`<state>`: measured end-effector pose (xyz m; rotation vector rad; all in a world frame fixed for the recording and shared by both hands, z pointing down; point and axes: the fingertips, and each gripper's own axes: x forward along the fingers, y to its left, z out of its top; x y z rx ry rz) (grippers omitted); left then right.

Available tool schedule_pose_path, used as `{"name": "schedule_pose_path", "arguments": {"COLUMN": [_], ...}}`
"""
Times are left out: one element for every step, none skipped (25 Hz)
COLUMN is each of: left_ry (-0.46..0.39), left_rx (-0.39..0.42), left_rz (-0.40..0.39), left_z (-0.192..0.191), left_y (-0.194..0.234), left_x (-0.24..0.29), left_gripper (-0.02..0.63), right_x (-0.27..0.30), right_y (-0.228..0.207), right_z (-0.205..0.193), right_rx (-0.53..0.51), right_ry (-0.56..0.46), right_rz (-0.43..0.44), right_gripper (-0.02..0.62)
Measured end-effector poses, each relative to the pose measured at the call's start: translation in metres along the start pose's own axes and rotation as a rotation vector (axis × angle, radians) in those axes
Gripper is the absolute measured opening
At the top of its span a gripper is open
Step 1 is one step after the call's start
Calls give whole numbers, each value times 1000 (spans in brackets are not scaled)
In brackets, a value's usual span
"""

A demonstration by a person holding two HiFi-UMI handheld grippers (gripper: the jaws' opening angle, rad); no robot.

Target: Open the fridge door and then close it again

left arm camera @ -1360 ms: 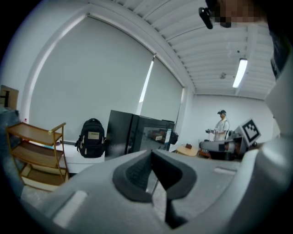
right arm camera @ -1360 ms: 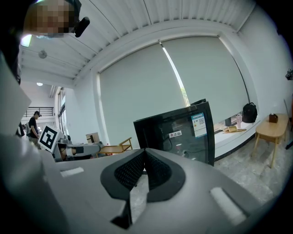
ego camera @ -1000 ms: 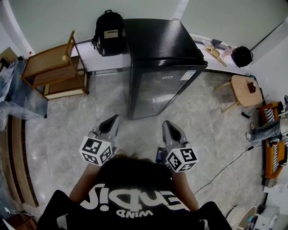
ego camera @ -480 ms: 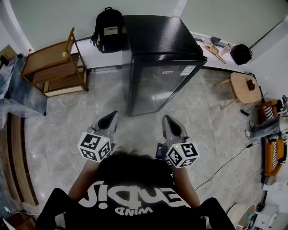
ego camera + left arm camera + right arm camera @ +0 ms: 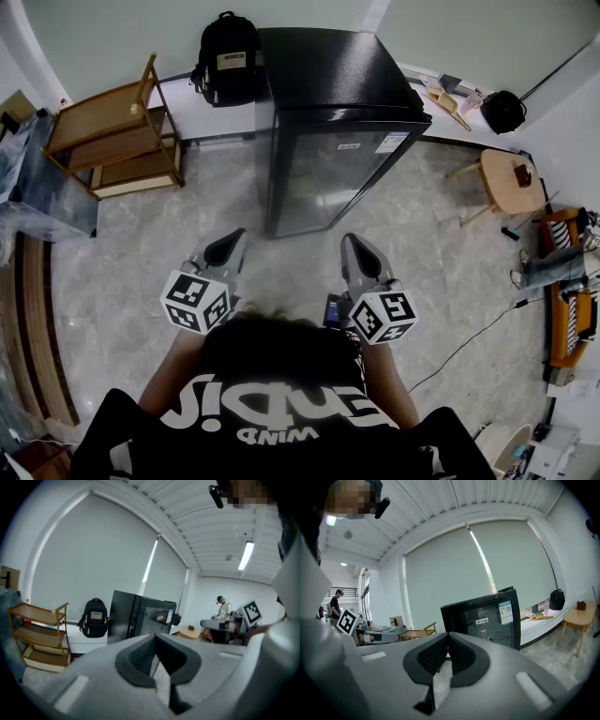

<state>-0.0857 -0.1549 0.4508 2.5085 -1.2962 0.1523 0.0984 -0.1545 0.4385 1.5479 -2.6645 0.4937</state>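
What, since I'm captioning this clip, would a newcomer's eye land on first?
The black fridge stands with its door shut at the room's far side, a black backpack just to its left and a wooden shelf further left. Nearer, the left claw and right claw point toward it, both shut and empty.

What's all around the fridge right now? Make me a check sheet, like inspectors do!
Surface: grey tiled floor.
Job's things: black fridge, its glass door shut.
Clutter: backpack beside the fridge, wooden shelf, round table, black bag.
Tools: left tool shut, empty; right tool shut, empty; both short of the fridge.
Cables: thin cable across the floor at right.
Surroundings: pale blinds; a person far off.
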Motion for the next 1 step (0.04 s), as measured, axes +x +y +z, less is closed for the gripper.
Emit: {"name": "schedule_pose_path", "arguments": {"left_ry": [1], "left_rx": [3], "left_rz": [-1], "left_z": [0], "left_y": [0], "left_x": [1], "left_gripper": [2], "right_x": [1], "right_y": [-1], "right_z": [1], "right_rx": [-1], "right_ry": [-2], "right_rz": [0], "right_gripper": [-3]}}
